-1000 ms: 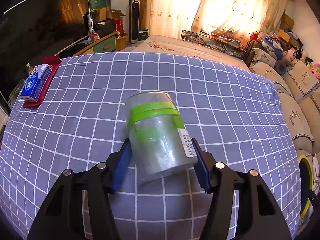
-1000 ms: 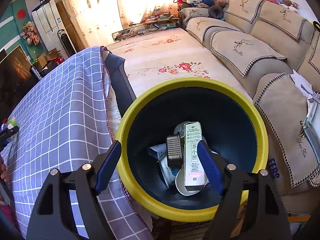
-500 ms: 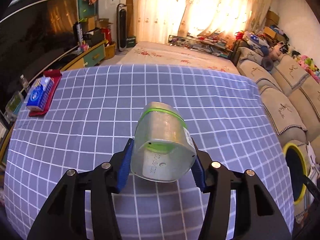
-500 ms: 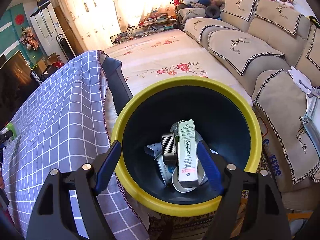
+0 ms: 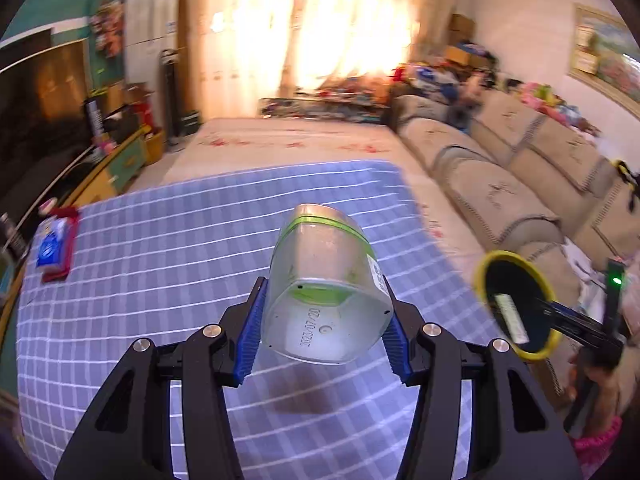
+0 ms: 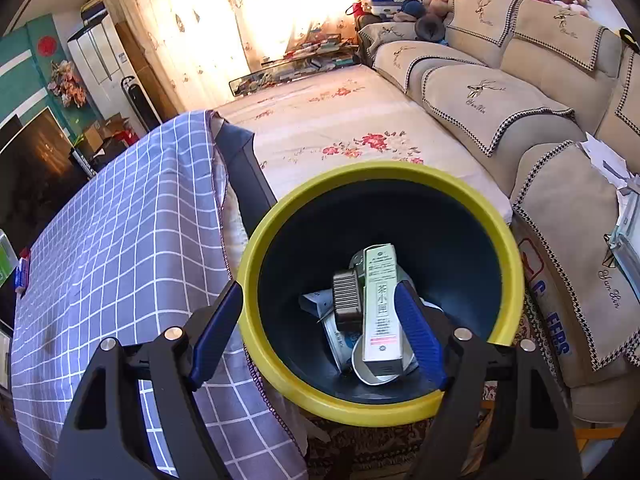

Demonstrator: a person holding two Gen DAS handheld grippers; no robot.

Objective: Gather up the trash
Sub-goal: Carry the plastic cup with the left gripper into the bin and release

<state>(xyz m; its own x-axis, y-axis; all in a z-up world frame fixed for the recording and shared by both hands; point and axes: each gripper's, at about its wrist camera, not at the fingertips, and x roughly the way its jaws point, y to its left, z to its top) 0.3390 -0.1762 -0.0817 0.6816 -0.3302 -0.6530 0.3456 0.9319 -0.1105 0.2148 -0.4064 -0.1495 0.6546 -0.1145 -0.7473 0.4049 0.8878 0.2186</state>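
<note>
over the checked tablecloth (image 5: 168,264), left gripper (image 5: 323,326) pinches a plastic tub (image 5: 326,300), probably bin-bound; right gripper (image 6: 316,330) gapes over the bin (image 6: 508,280).

One plastic jar (image 5: 326,292). One bin (image 6: 508,248). One tall carton (image 6: 382,304) inside. One tissue pack (image 5: 51,244).

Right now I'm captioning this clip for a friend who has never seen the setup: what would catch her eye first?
First, the clear plastic jar with green bands, clamped bottom-first in the left gripper above the grey checked tablecloth. Next, the yellow-rimmed bin beside the table, with a tall tea carton and other trash inside; the open right gripper straddles its near rim.
</note>
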